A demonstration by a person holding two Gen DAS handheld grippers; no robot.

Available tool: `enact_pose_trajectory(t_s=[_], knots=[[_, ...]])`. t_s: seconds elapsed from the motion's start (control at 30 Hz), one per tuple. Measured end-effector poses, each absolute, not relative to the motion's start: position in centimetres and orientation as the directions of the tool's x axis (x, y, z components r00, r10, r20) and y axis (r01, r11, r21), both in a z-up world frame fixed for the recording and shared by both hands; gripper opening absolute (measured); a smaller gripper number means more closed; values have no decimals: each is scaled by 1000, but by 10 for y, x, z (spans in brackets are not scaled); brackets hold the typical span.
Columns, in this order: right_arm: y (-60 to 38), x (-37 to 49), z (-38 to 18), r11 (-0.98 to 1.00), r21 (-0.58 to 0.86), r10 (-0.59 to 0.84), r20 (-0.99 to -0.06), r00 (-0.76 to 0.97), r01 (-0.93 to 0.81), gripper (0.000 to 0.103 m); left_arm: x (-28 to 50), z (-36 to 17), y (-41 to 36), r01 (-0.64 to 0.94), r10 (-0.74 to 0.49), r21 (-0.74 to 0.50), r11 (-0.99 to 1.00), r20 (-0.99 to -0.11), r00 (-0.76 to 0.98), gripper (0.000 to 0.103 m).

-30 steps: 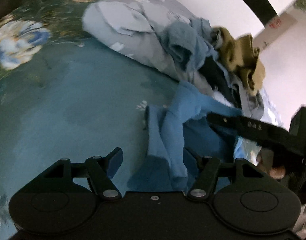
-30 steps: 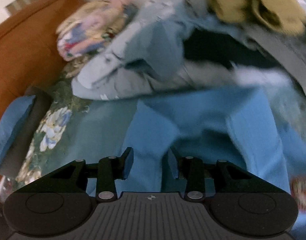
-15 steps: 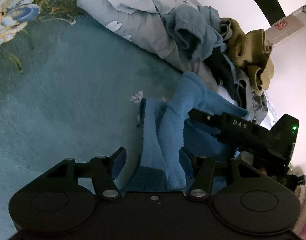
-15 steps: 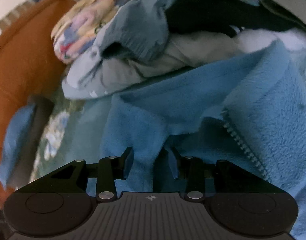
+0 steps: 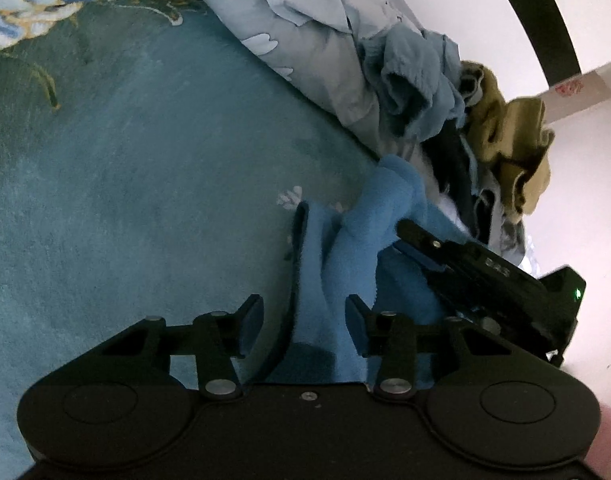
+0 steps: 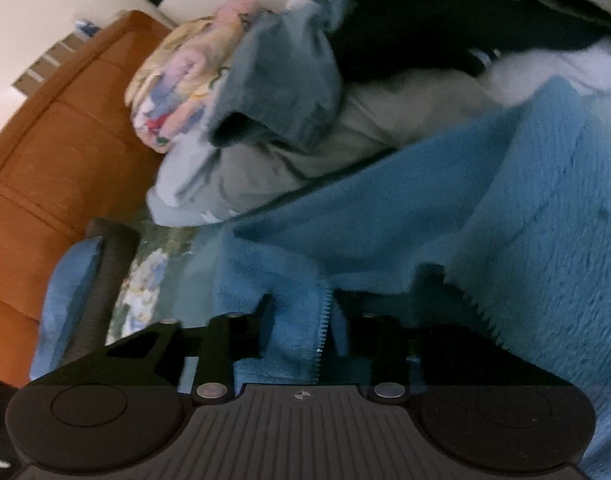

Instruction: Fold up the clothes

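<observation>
The left gripper [image 5: 303,326] is wide open, with a fold of the blue fleece [image 5: 337,264] running up between its fingers; only the right finger [image 5: 355,320] touches the cloth. The fleece lies on a teal floral blanket [image 5: 145,200]. Ahead and to the right sits a pile of clothes [image 5: 385,80], topped by an olive garment [image 5: 509,148]. The right gripper [image 5: 415,238] reaches into the fleece from the right. In its own view the right gripper [image 6: 301,330] has its fingers set either side of the fleece's zipper edge [image 6: 323,320]; blur makes it hard to say whether they pinch it. To its left stands an orange headboard [image 6: 57,160].
</observation>
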State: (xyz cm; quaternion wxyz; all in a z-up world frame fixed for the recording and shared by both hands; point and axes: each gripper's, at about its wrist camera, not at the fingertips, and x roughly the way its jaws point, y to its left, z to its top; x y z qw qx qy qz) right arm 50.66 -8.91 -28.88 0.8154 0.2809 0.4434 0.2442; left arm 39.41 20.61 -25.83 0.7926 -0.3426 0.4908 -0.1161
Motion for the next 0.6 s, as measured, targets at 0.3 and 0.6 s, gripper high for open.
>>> enact_pose_trajectory(t_s=[0.3, 0.6], knots=[[-77, 509, -263, 674, 669, 733, -556, 393, -313, 12, 396, -266, 209, -183, -542, -688, 702, -683, 491, 42], [-62, 523, -261, 733, 563, 680, -632, 373, -382, 19, 391, -267, 209, -182, -541, -688, 702, -682, 492, 42]])
